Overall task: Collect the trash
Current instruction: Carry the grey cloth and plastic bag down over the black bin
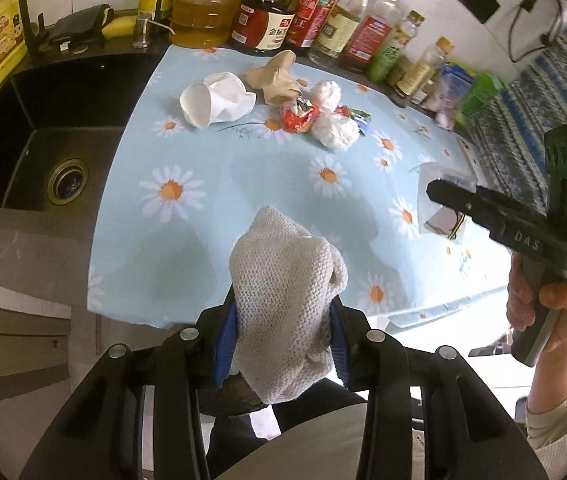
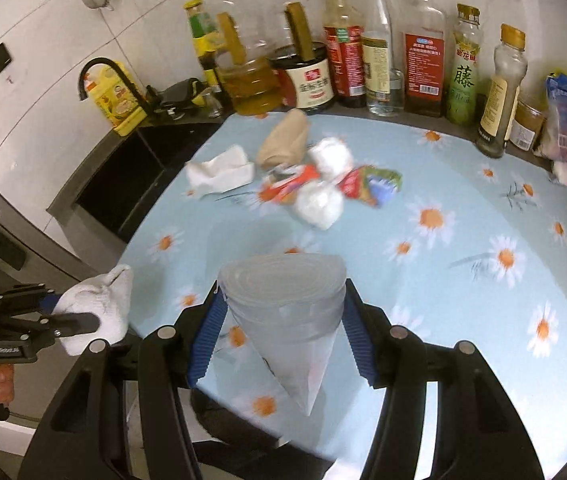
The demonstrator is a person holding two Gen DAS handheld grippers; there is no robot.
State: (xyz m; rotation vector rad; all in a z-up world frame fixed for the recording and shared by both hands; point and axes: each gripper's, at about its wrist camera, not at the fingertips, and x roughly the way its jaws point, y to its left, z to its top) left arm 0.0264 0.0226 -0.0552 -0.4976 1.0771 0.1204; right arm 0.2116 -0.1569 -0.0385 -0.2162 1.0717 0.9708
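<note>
With the left tool clamped on a knitted cloth and the right tool gripping a clear plastic bag, open the bag low beside the trash pile mid-surface, then sweep gently inward.

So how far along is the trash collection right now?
Nothing looks binned yet. In hand: the left gripper is shut on a knitted cloth, and the right gripper is shut on a clear plastic bag, both over the near edge of the daisy tablecloth. Left: white paper cups, beige paper, snack wrappers and white wads.
</note>
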